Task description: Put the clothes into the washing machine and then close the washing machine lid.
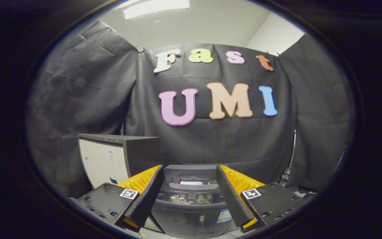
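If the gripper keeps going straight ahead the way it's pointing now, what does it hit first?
Probably the washing machine: it sits directly ahead, framed between the open, empty fingers of the gripper. Depth is hard to judge; the black cloth wall lies beyond it.

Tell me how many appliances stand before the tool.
2: a washing machine just beyond the open tool, a cabinet-like unit beside it; others may be hidden.

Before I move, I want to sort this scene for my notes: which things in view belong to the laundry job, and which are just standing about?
Job:
washer, beyond the fingers, seen between them
lid, its state unclear from here
gripper, fingers apart, holding nothing

Standing about:
cabinet, beside the washer
cables by the booth wall
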{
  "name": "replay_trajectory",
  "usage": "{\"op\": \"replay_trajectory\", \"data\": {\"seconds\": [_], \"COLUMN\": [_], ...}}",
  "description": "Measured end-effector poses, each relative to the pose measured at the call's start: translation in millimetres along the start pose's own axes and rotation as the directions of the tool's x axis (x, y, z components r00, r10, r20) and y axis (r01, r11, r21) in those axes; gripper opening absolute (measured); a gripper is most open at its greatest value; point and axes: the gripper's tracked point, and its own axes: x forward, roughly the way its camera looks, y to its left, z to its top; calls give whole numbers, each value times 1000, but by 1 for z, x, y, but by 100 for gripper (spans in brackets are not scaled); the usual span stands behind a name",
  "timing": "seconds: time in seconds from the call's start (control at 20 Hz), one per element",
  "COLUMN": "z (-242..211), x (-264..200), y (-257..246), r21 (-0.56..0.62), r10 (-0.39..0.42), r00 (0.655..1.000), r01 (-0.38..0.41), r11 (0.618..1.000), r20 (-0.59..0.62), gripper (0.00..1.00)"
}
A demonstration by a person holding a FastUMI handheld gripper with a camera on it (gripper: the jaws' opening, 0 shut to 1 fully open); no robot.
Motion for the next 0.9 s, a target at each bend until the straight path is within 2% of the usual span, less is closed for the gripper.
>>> {"op": "replay_trajectory", "data": {"seconds": [0.2, 0.25, 0.3, 0.35, 0.55, 0.75, 0.9], "z": [-6, -4, 3, 0, -16, -22, -31], "x": [0, -2, -34, -34, -34, -39, -37], "y": [-2, -12, -4, -7, 7, 1, 12], "r21": [9, 9, 6, 3, -38, -76, -59], "r10": [3, -29, -67, -90, -18, -50, -15], "r00": [1000, 1000, 998, 996, 999, 999, 1000], "r01": [-3, 29, 67, 90, 17, 48, 15], "r11": [1000, 1000, 998, 996, 999, 996, 998], "r20": [-16, -7, 8, 2, -35, -20, -11], "gripper": [97, 97, 97, 97, 96, 98, 98]}}
